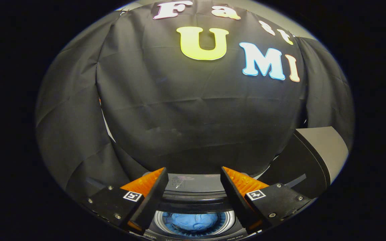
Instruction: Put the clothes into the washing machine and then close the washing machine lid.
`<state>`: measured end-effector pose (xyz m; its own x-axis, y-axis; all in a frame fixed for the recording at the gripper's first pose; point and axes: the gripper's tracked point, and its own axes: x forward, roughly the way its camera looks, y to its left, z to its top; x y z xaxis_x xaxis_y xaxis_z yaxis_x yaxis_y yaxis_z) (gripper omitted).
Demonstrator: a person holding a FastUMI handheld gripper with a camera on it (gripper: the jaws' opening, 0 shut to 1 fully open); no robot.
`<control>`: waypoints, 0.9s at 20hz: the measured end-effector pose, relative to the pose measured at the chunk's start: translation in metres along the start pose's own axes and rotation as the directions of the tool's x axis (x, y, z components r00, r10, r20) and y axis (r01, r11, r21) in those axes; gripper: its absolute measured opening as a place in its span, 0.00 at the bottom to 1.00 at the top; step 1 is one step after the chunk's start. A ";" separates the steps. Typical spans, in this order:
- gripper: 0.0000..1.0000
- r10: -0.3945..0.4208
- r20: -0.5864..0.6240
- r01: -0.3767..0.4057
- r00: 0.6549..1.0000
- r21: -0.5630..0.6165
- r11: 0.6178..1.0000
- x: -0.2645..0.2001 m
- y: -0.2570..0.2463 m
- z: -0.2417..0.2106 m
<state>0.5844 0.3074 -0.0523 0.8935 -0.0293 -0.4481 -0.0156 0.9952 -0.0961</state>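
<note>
A blue garment (194,221) lies bunched inside the round drum of the washing machine (193,190), low between my fingers. My gripper (194,175) hangs above the machine's top, open, with nothing between its fingers. The machine's dark top panel runs across behind the drum opening. To the right of the right finger a grey slab with a dark face, the raised lid (317,157), stands tilted up.
The booth's black cloth wall (186,110) hangs close behind the machine and wraps around on both sides. A pale strip shows through a gap in the cloth beyond the left finger.
</note>
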 end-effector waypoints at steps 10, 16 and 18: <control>0.96 -0.034 -0.007 0.034 0.999 0.000 0.999 0.000 -0.003 0.009; 0.96 -0.038 -0.005 0.038 0.999 0.054 0.998 0.002 -0.007 0.003; 0.96 -0.047 0.010 0.047 0.999 0.055 0.997 0.000 -0.008 0.006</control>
<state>0.5877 0.2998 -0.0459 0.8976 -0.0755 -0.4342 0.0509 0.9964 -0.0680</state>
